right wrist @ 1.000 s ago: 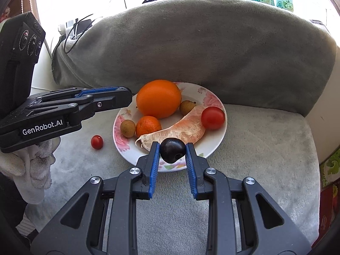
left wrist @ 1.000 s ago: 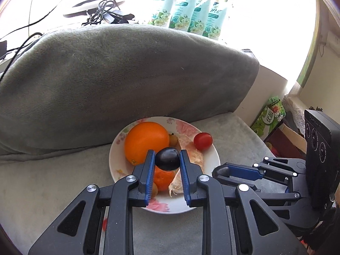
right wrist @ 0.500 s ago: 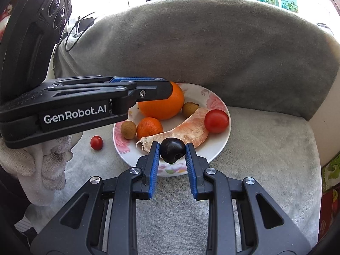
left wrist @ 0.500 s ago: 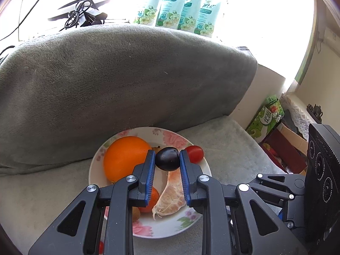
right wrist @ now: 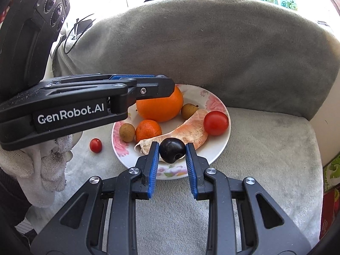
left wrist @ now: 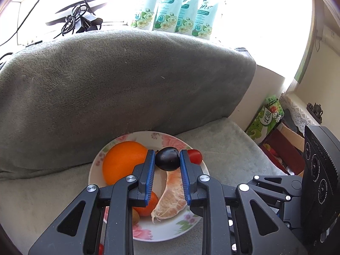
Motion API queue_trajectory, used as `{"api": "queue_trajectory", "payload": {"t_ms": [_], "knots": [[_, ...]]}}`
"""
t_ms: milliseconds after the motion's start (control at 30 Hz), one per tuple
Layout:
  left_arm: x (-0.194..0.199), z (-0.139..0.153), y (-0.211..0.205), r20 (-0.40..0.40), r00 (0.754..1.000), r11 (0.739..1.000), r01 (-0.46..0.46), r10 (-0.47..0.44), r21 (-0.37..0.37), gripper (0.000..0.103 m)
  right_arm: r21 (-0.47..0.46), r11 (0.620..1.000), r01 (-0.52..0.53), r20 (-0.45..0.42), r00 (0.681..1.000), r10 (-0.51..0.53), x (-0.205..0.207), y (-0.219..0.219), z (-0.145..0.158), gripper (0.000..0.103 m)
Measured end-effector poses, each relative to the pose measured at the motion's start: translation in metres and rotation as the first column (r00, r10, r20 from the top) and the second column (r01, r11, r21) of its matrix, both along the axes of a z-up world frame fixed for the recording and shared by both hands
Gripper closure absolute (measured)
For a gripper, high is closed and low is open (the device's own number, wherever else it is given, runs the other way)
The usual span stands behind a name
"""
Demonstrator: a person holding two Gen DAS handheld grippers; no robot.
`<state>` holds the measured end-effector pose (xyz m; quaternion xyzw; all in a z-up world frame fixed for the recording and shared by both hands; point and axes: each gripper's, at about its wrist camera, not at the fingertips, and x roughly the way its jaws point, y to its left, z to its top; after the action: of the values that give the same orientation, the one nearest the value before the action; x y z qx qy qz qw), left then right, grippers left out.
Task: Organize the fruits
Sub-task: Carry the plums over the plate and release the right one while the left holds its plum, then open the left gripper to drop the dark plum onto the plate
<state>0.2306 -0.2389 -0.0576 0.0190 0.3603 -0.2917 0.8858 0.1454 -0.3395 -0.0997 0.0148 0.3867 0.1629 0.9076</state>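
Observation:
A floral plate point(right wrist: 214, 155) on a grey cushioned seat holds a large orange point(right wrist: 161, 106), a small mandarin point(right wrist: 148, 129), a pomelo segment point(right wrist: 187, 132), a red tomato point(right wrist: 216, 122) and two brown longans point(right wrist: 127, 132). My left gripper point(left wrist: 167, 159) is shut on a dark plum point(left wrist: 167, 159) above the plate; it reaches in from the left in the right wrist view point(right wrist: 148, 89). My right gripper point(right wrist: 172, 149) is shut on another dark plum point(right wrist: 172, 149) over the plate's near rim. A small cherry tomato point(right wrist: 95, 145) lies on the seat left of the plate point(left wrist: 165, 231).
A thick grey cushion point(left wrist: 119, 89) rises right behind the plate. White cloth point(right wrist: 42, 165) lies at the left. Green packets point(left wrist: 174, 10) and cables point(left wrist: 78, 19) sit on the sill behind. Boxes point(left wrist: 267, 116) stand to the right of the seat.
My left gripper has moved forward over the plate with its plum and now covers part of the orange in the right wrist view. The right gripper has barely moved.

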Motion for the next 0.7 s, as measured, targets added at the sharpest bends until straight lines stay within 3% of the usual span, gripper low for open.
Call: {"api": "queue_trajectory", "payload": {"t_ms": [100,300,400,500,600,700], "knots": [[0.0002,0.0013,0.0012,0.007,1.000,1.000,-0.006,0.006,-0.001,0.070,0.006,1.000,0.001,0.003,1.000,-0.001,0.0006,-0.0013,-0.0012,0.057],[-0.0004,0.0030,0.0033,0.017,1.000,1.000,-0.014,0.014,0.000,0.068,0.004,1.000,-0.003,0.018,1.000,0.003,0.0001,0.0008,0.0009,0.054],[-0.0012,0.0036,0.0047,0.021,1.000,1.000,-0.018,0.018,-0.003,0.052,0.002,1.000,-0.002,0.025,1.000,0.002,-0.0012,0.0018,0.0022,0.045],[-0.0029,0.0054,0.0058,0.030,0.999,1.000,-0.023,0.023,0.000,0.050,-0.002,1.000,0.001,0.036,0.999,-0.001,-0.0023,0.0036,0.0039,0.039],[-0.0043,0.0078,0.0073,0.039,0.999,0.999,-0.033,0.033,-0.002,0.033,-0.003,1.000,0.005,0.042,0.999,-0.005,-0.0041,0.0037,0.0057,0.031],[-0.0053,0.0097,0.0090,0.042,0.998,0.999,-0.048,0.047,0.003,0.030,-0.004,1.000,0.008,0.057,0.998,-0.008,-0.0073,0.0040,0.0085,0.023]]}}
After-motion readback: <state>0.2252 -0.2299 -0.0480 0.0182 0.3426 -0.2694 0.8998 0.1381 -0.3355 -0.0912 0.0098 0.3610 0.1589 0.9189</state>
